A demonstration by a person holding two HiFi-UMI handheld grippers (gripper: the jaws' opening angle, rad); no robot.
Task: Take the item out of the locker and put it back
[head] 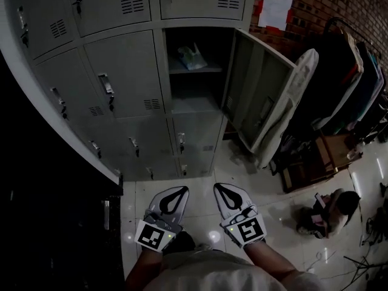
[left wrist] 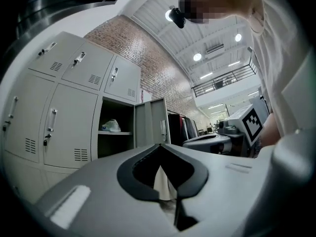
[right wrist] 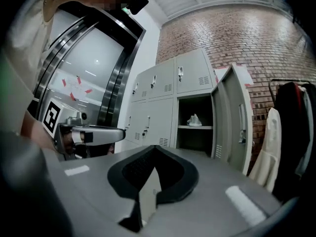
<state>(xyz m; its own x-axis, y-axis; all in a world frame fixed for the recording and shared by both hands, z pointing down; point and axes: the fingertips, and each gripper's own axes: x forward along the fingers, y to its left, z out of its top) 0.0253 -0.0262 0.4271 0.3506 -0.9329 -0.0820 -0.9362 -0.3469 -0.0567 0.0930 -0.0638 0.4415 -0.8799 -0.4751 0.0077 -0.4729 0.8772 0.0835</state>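
The item, a small pale plastic bag [head: 193,57], lies on the shelf of the open locker [head: 195,105]. It also shows far ahead in the left gripper view [left wrist: 111,126] and the right gripper view [right wrist: 194,120]. The locker door [head: 257,96] stands swung out to the right. My left gripper [head: 181,190] and right gripper [head: 220,187] are held low, close to my body and side by side, well short of the locker. Both point level at it. The left gripper [left wrist: 159,146] has its jaw tips together and holds nothing. The right gripper [right wrist: 154,147] is likewise shut and empty.
Closed grey lockers [head: 121,77] surround the open one. An ironing board [head: 292,102] leans by the open door. A clothes rack [head: 354,71] and a wooden stand [head: 321,156] are to the right, with a bag [head: 321,214] on the tiled floor. A dark panel [head: 48,223] stands at my left.
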